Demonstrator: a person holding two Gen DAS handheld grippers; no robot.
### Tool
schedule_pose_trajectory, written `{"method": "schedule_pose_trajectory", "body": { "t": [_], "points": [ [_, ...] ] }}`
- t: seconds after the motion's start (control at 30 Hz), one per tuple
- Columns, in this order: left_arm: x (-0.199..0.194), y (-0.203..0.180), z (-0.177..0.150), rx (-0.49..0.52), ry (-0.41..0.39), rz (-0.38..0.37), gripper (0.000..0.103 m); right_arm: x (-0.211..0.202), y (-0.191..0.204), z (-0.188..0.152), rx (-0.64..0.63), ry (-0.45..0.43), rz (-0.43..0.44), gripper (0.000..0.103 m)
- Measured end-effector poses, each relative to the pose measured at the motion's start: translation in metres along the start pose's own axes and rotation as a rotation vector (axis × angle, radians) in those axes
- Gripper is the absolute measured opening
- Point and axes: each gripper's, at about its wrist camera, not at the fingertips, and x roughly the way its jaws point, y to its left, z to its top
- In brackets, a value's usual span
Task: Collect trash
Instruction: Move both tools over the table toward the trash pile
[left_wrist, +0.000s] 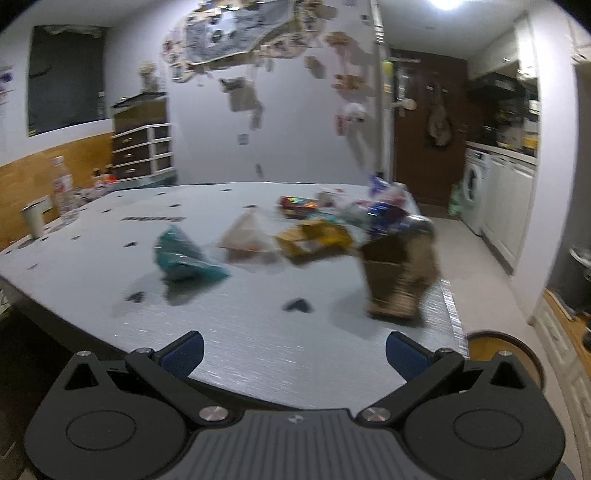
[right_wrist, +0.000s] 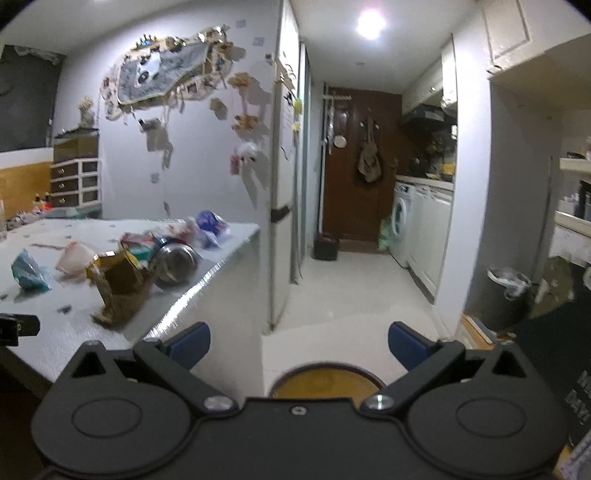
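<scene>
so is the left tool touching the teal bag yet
Apart. The left wrist view shows the left tool open, with bare table between it and the teal bag.

— We see a brushed, silvery table (left_wrist: 258, 325) with a dull metallic sheen; the brown box (left_wrist: 400, 280) looks like matt cardboard.

— We agree. The can (right_wrist: 175, 263) shines like polished metal, and the teal wrapper (left_wrist: 184, 258) looks like crinkled glossy plastic.

Washing machine (right_wrist: 400, 218) beside brown door (right_wrist: 360, 162).
</scene>
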Motion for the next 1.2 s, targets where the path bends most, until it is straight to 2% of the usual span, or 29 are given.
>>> {"method": "schedule_pose_trajectory", "body": {
  "t": [0.1,0.2,0.43,0.63,0.8,1.0,1.1,1.2],
  "points": [
    [0.012,0.019,0.003,-0.014,0.007,0.058,0.103,0.011,0.011,0.009,0.009,-0.021,0.032,0.103],
    [0.022,0.036,0.004,-0.033,0.013,0.101,0.103,0.024,0.023,0.017,0.007,-0.019,0.101,0.103],
    [0.044,0.074,0.006,-0.079,0.026,0.143,0.103,0.055,0.059,0.03,0.011,0.007,0.18,0.103],
    [0.065,0.1,0.01,-0.102,0.036,0.176,0.103,0.085,0.091,0.04,0.076,0.029,0.317,0.103],
    [0.081,0.122,0.012,-0.148,0.069,0.137,0.103,0.118,0.116,0.046,0.153,0.123,0.366,0.103],
    [0.098,0.135,0.019,-0.156,0.108,0.124,0.103,0.158,0.14,0.048,0.231,0.266,0.375,0.103],
    [0.109,0.143,0.027,-0.207,0.14,0.126,0.103,0.168,0.152,0.049,0.258,0.303,0.366,0.103],
    [0.119,0.15,0.037,-0.26,0.144,0.092,0.103,0.174,0.164,0.049,0.265,0.326,0.356,0.103]
  ]
}}
